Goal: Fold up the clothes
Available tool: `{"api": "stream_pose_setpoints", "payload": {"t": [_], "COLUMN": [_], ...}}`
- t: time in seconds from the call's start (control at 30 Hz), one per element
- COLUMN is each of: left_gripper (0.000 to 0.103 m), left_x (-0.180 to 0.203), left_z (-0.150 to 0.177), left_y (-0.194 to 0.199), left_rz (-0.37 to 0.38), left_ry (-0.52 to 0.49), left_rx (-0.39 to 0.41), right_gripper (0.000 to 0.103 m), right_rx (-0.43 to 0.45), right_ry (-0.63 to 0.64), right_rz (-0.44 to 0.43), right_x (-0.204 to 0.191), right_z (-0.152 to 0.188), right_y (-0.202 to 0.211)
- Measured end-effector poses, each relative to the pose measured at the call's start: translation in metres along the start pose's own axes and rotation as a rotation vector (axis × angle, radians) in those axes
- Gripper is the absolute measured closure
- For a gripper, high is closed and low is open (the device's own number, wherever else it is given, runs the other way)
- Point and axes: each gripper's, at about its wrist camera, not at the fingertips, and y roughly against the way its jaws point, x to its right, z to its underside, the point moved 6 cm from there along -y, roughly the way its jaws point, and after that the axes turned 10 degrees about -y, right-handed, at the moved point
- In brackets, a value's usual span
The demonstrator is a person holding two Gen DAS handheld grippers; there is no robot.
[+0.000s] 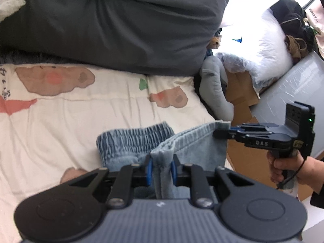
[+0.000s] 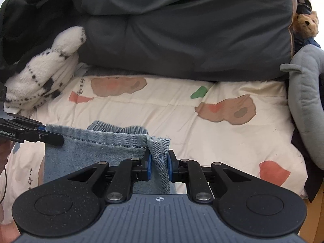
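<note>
Light blue jeans (image 1: pixel 194 147) hang by one hemmed edge, stretched between both grippers above the bed. My left gripper (image 1: pixel 161 171) is shut on one corner of that edge; the denim bunches between its blue pads. My right gripper (image 2: pixel 159 166) is shut on the other corner of the jeans (image 2: pixel 97 151). Each gripper shows in the other's view: the right gripper (image 1: pixel 219 132) at the far corner, held by a hand (image 1: pixel 283 168), and the left gripper (image 2: pixel 50 136) at the left edge. The gathered elastic waistband (image 1: pixel 133 139) lies on the bed behind the lifted edge.
A cream quilt (image 2: pixel 202 125) with printed animals covers the bed. A dark grey duvet (image 2: pixel 182 36) is piled at the back, with a white spotted plush (image 2: pixel 42 77) on the left and a grey plush (image 2: pixel 305 93) and a teddy bear (image 2: pixel 306 24) on the right. Cardboard boxes (image 1: pixel 243 93) stand beside the bed.
</note>
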Motion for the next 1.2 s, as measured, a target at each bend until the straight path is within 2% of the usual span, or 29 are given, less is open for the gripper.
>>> {"api": "stream_pose_setpoints", "payload": {"t": [0.47,0.77,0.87,0.9,0.93,0.97,1.0,1.1,1.2], "left_gripper": [0.084,0.083,0.079,0.077,0.071,0.066,0.065,0.066,0.066], "left_x": [-0.014,-0.033,-0.034,-0.031,-0.029,-0.027,-0.027,-0.027,-0.015], "left_z": [-0.020,-0.009,-0.011,-0.012,-0.013,-0.014,-0.014,-0.016,-0.022], "left_y": [-0.034,-0.056,-0.052,-0.047,-0.043,-0.039,-0.035,-0.027,-0.020], "left_rz": [-0.059,-0.128,-0.124,-0.134,-0.147,-0.171,-0.189,-0.171,-0.170], "left_ry": [0.003,-0.009,0.017,-0.004,-0.025,-0.046,-0.062,-0.036,-0.094], "left_rx": [-0.002,-0.053,-0.056,-0.046,-0.038,-0.031,-0.027,-0.032,-0.011], "right_gripper": [0.088,0.087,0.084,0.080,0.077,0.070,0.070,0.070,0.070], "right_rx": [-0.011,-0.036,-0.020,-0.011,-0.003,0.004,0.012,0.034,0.065], "right_ry": [-0.006,-0.011,-0.035,-0.047,-0.055,-0.060,-0.066,-0.082,-0.097], "right_rz": [0.103,0.151,0.170,0.174,0.179,0.184,0.189,0.203,0.208], "right_x": [0.014,0.012,0.013,0.014,0.015,0.015,0.016,0.018,0.015], "right_z": [-0.017,-0.014,-0.013,-0.013,-0.012,-0.011,-0.009,-0.005,-0.003], "right_y": [-0.023,-0.052,-0.055,-0.054,-0.052,-0.049,-0.046,-0.038,-0.030]}}
